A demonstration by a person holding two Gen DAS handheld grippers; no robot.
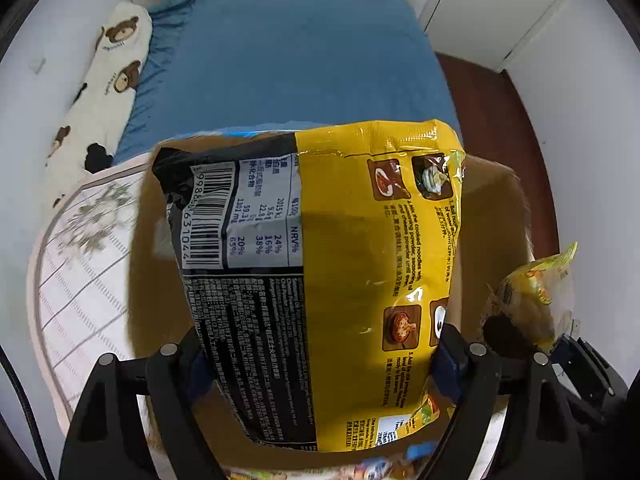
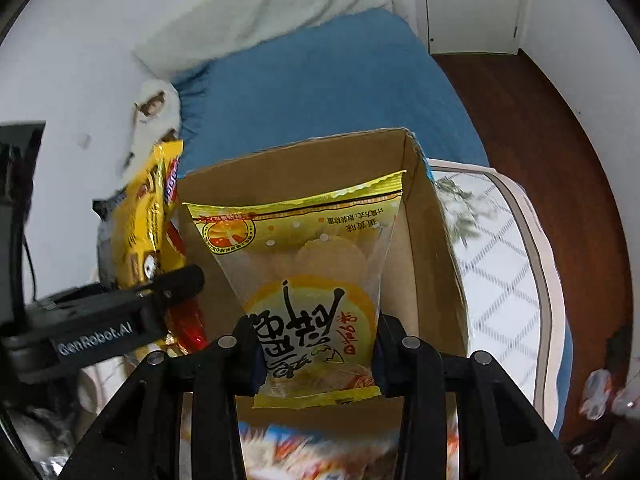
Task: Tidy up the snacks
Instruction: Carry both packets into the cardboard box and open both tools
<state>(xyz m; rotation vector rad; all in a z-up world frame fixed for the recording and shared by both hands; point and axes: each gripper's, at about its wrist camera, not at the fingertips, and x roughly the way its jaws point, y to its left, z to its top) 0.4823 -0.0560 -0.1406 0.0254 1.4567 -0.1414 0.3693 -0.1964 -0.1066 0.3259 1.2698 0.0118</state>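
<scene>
Fingers of the left gripper (image 1: 320, 356) are clamped across the lower part of a big yellow-and-black noodle pack (image 1: 320, 280), spread wide because the pack is wide; fingers of the right gripper (image 2: 318, 354) are clamped on a smaller yellow cracker pack (image 2: 308, 296) w/ a clear window showing round crackers. Both packs hang over the open cardboard box (image 2: 424, 240), which sits mid-frame on a quilted mat (image 2: 508, 280) at the near end of the blue bed (image 2: 320, 88). Main risk, as I judge it: both grippers are over the same box opening at once, and in the right wrist view the left gripper shows at the left edge just beside the box wall, so the two could bump, or a pack could catch the rim and tip the light box. Noodle pack looks nearly as wide as the box in the left wrist view; if lowered skewed it may hang up on the walls instead of dropping in. Slick film is another issue: grip is near one end of each pack, so a fast swing could let one slide out and land on the bed or the brown floor (image 2: 532, 140). Crackers are brittle, so a hard squeeze or a high drop could break them. Box inside seems mostly bare, but its bottom is largely hidden by the packs.
</scene>
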